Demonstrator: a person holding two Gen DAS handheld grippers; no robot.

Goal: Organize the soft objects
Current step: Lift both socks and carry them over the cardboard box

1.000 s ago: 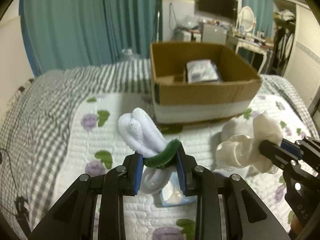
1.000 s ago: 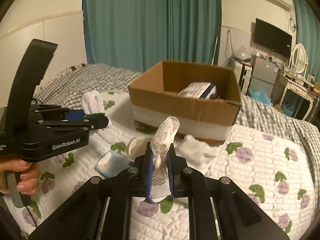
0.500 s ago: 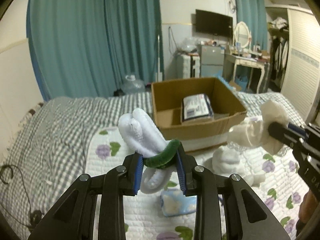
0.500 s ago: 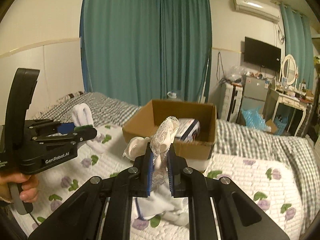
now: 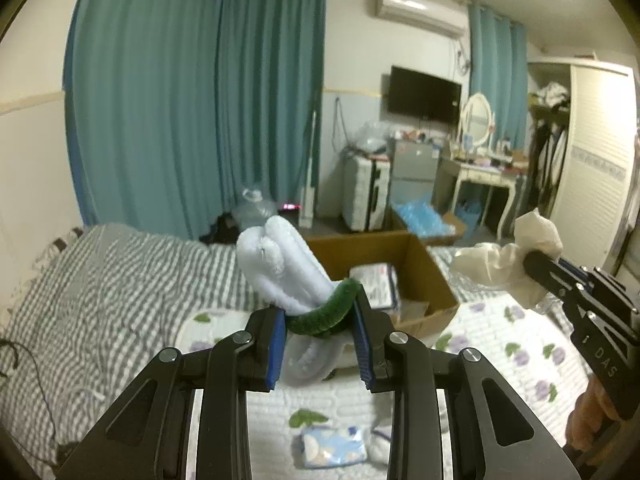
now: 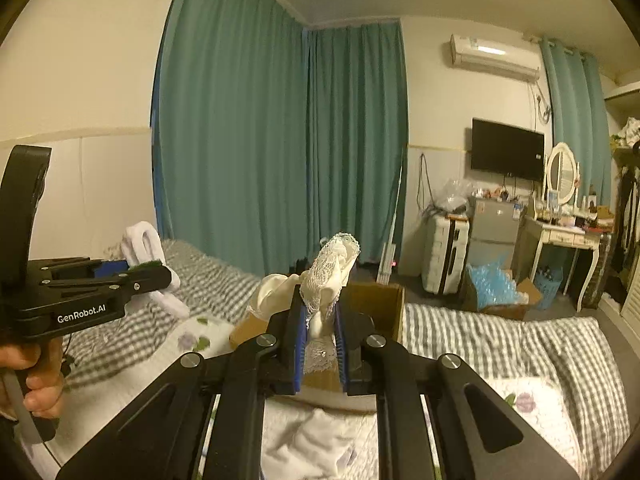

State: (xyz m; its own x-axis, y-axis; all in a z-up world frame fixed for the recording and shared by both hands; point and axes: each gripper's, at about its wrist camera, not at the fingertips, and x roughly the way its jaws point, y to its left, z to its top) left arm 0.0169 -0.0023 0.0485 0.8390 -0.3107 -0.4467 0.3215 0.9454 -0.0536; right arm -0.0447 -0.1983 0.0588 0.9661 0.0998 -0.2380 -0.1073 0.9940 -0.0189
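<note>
A bed (image 5: 100, 280) with grey checked bedding and a floral quilt (image 5: 520, 344) fills the lower frame, teal curtains (image 5: 192, 100) behind. At centre, a cardboard box (image 5: 436, 272) holds a packet (image 5: 376, 284). The left gripper (image 5: 320, 336) clamps a white-and-green plush (image 5: 280, 268); the right gripper (image 6: 320, 332), right of centre, grips a lacy cream cloth (image 6: 332, 268).

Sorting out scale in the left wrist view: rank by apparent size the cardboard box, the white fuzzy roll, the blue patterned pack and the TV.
1. cardboard box, partly hidden
2. white fuzzy roll, enlarged by nearness
3-4. TV and blue patterned pack look alike; the TV stands far off.
</note>
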